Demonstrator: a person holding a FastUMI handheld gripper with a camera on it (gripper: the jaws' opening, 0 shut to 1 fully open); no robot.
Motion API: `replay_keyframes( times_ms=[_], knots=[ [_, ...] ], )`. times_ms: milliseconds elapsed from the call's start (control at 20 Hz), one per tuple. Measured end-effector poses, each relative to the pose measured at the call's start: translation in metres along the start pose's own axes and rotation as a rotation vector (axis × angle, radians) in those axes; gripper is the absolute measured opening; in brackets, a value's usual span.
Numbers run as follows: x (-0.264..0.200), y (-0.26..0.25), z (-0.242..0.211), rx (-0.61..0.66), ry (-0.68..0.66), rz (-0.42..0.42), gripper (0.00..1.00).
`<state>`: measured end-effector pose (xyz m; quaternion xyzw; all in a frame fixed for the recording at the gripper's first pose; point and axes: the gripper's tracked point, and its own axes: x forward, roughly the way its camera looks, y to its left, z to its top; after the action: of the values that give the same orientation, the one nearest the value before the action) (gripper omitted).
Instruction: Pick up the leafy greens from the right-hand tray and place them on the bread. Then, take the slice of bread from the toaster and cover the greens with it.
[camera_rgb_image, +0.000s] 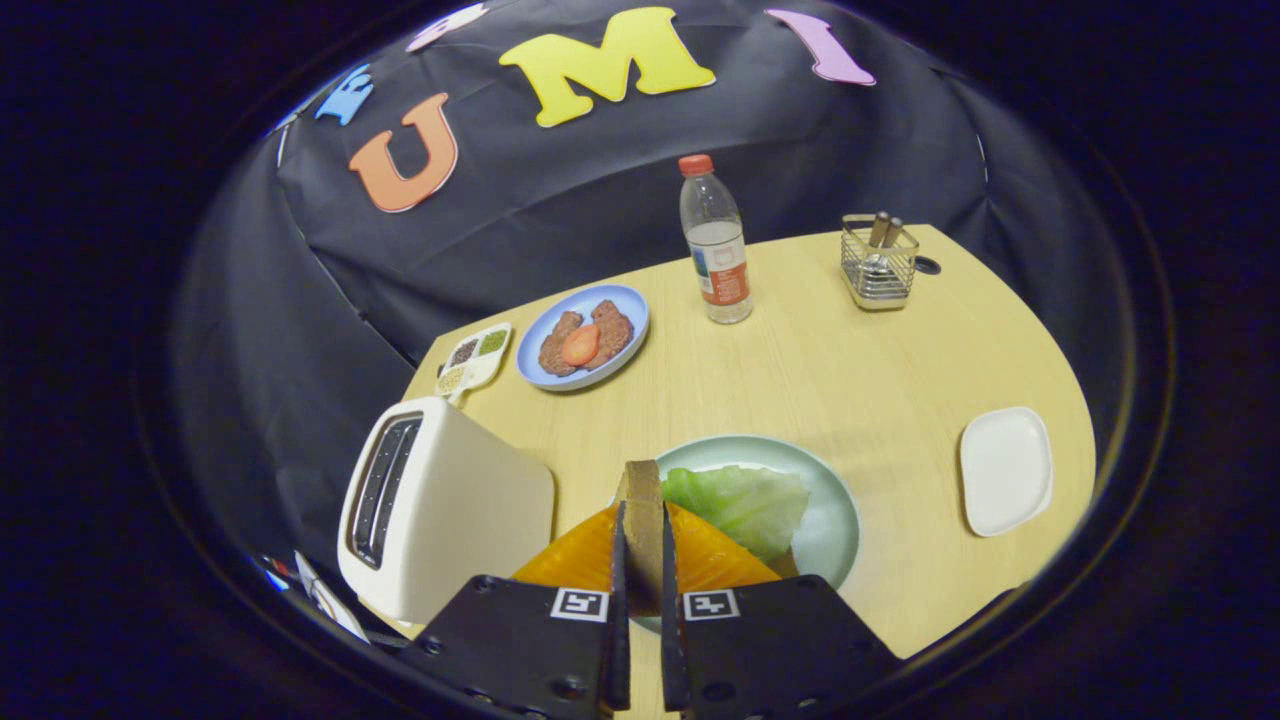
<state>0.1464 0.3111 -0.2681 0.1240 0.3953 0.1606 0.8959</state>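
Gripper view: my fingers (641, 545) pinch the bread slice (643, 500) edge-on, leafy greens (745, 500) just beyond on the plate (835, 520).

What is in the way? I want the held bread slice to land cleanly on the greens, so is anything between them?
Nothing visible. The gripper is shut on the bread slice, edge-up, above the green plate. The leafy greens lie just ahead of the fingers; the toaster stands aside.

Toaster (440, 505) left of the fingers, greens (745, 500) on plate (835, 520) ahead (bottle (715, 245) beyond)
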Motion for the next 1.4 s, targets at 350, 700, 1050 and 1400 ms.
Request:
replay_keyframes(
  times_ms=[350,700,1050,1400],
  knots=[
    [0.012,-0.039,-0.004,0.019,0.029,-0.020,0.18],
    [0.017,-0.072,0.005,-0.053,0.023,-0.063,0.43],
    [-0.046,-0.061,0.043,-0.171,-0.128,-0.054,0.88],
    [-0.148,-0.018,0.078,-0.180,-0.275,0.004,0.93]
  ],
)
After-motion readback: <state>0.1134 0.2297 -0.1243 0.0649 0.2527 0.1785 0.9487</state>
